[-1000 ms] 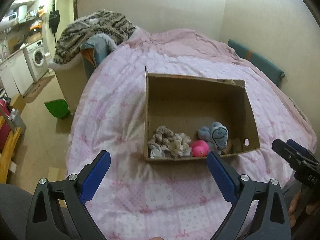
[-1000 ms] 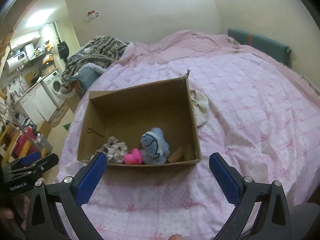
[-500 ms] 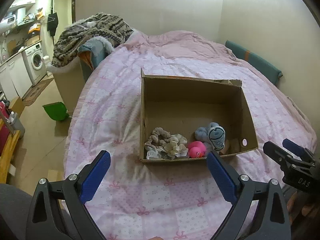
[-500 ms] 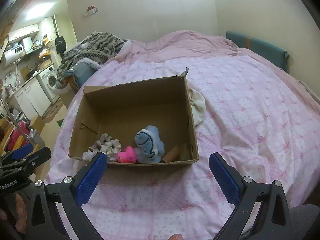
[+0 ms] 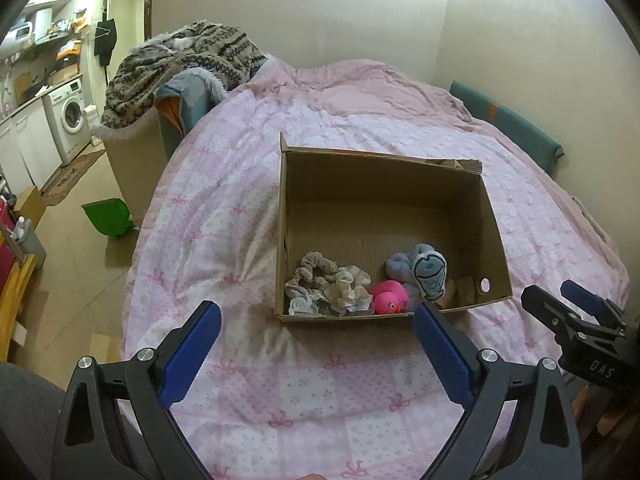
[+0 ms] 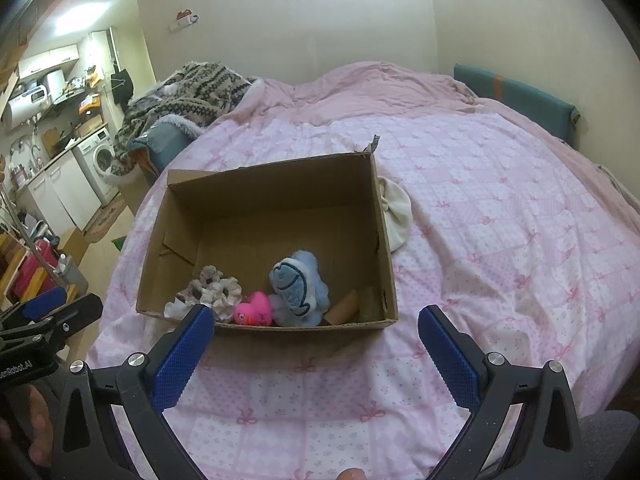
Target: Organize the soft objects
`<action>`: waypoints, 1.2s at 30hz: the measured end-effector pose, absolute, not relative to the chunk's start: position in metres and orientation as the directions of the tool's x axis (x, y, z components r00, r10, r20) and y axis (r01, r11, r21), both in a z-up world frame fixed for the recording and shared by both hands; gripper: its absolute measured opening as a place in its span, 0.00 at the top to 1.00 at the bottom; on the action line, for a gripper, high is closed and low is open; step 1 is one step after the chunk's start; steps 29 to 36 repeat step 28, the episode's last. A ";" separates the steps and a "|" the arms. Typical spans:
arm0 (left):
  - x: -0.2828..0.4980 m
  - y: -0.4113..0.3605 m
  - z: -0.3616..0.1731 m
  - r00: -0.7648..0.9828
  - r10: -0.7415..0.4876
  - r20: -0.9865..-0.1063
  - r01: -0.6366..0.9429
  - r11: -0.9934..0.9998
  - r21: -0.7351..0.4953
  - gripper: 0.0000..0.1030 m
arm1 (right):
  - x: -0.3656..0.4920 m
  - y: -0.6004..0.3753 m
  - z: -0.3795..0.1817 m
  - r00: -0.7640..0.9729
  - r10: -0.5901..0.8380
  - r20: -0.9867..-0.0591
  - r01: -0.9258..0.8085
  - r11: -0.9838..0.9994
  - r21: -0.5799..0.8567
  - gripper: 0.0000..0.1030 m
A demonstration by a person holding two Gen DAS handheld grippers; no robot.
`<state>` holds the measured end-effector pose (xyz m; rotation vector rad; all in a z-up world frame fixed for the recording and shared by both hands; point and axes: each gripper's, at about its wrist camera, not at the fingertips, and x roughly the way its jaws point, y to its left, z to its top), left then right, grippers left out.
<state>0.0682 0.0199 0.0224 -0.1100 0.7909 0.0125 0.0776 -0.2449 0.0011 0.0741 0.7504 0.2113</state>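
while jaws gape, box (image 5: 384, 184) beyond, toys (image 6: 298, 284) inside

Right gripper (image 5: 576, 312), seen from left wrist camera: white letters "DAS" on black body, rest of word cut off by frame edge. Left gripper (image 6: 60, 312), seen from right wrist camera: white print "eeRobot.AI" on black body, start of word cut off. No other text legible.
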 end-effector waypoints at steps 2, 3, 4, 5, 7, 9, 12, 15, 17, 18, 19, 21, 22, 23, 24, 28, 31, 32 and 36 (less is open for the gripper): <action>0.068 0.020 0.022 0.704 -0.030 -0.710 -0.052 0.994 -0.093 0.06 | 0.077 -0.245 0.001 0.712 0.217 -0.668 -0.164 0.976 0.142 0.00; 0.068 0.020 0.023 0.704 -0.030 -0.710 -0.052 0.994 -0.093 0.06 | 0.078 -0.245 0.001 0.712 0.217 -0.668 -0.164 0.976 0.143 0.00; 0.068 0.020 0.023 0.704 -0.030 -0.709 -0.051 0.994 -0.093 0.06 | 0.078 -0.245 0.001 0.711 0.218 -0.668 -0.164 0.976 0.143 0.00; 0.068 0.020 0.022 0.704 -0.030 -0.710 -0.052 0.994 -0.093 0.06 | 0.077 -0.245 0.001 0.712 0.217 -0.668 -0.164 0.976 0.142 0.00; 0.068 0.020 0.022 0.704 -0.030 -0.710 -0.052 0.994 -0.094 0.06 | 0.077 -0.245 0.001 0.712 0.217 -0.668 -0.164 0.976 0.142 0.00; 0.068 0.020 0.022 0.703 -0.030 -0.710 -0.053 0.994 -0.094 0.06 | 0.077 -0.245 0.001 0.712 0.216 -0.668 -0.163 0.976 0.141 0.00; 0.069 0.020 0.022 0.703 -0.032 -0.711 -0.050 0.994 -0.094 0.06 | 0.077 -0.245 0.001 0.712 0.217 -0.668 -0.163 0.976 0.143 0.00; 0.068 0.019 0.021 0.703 -0.032 -0.711 -0.050 0.994 -0.094 0.06 | 0.077 -0.245 0.001 0.712 0.216 -0.668 -0.164 0.976 0.142 0.00; 0.069 0.020 0.021 0.703 -0.034 -0.711 -0.049 0.994 -0.096 0.06 | 0.077 -0.245 0.001 0.711 0.217 -0.668 -0.165 0.976 0.142 0.00; 0.069 0.020 0.020 0.701 -0.034 -0.712 -0.049 0.994 -0.097 0.06 | 0.077 -0.245 0.001 0.711 0.217 -0.669 -0.165 0.976 0.141 0.00; 0.069 0.019 0.019 0.699 -0.036 -0.714 -0.049 0.994 -0.098 0.06 | 0.077 -0.245 0.001 0.712 0.217 -0.668 -0.165 0.976 0.142 0.00; 0.070 0.020 0.017 0.693 -0.040 -0.720 -0.051 0.993 -0.105 0.06 | 0.077 -0.244 0.001 0.712 0.218 -0.668 -0.167 0.976 0.140 0.00; 0.070 0.020 0.016 0.691 -0.039 -0.722 -0.056 0.993 -0.107 0.06 | 0.077 -0.244 0.001 0.712 0.218 -0.668 -0.167 0.976 0.140 0.00; 0.070 0.021 0.016 0.690 -0.037 -0.723 -0.059 0.993 -0.107 0.06 | 0.077 -0.244 0.001 0.711 0.217 -0.669 -0.167 0.976 0.140 0.00; 0.070 0.021 0.015 0.689 -0.037 -0.724 -0.061 0.992 -0.109 0.06 | 0.077 -0.244 0.001 0.711 0.218 -0.668 -0.166 0.976 0.141 0.00; 0.070 0.021 0.015 0.687 -0.038 -0.725 -0.061 0.992 -0.110 0.06 | 0.077 -0.244 0.001 0.711 0.218 -0.668 -0.167 0.976 0.142 0.00; 0.070 0.021 0.015 0.687 -0.038 -0.725 -0.061 0.992 -0.110 0.06 | 0.077 -0.244 0.001 0.711 0.218 -0.668 -0.167 0.976 0.142 0.00; 0.070 0.021 0.015 0.687 -0.038 -0.725 -0.061 0.992 -0.110 0.06 | 0.077 -0.244 0.001 0.711 0.218 -0.668 -0.167 0.976 0.142 0.00; 0.070 0.021 0.015 0.687 -0.038 -0.725 -0.061 0.992 -0.110 0.06 | 0.077 -0.244 0.001 0.711 0.218 -0.668 -0.167 0.976 0.142 0.00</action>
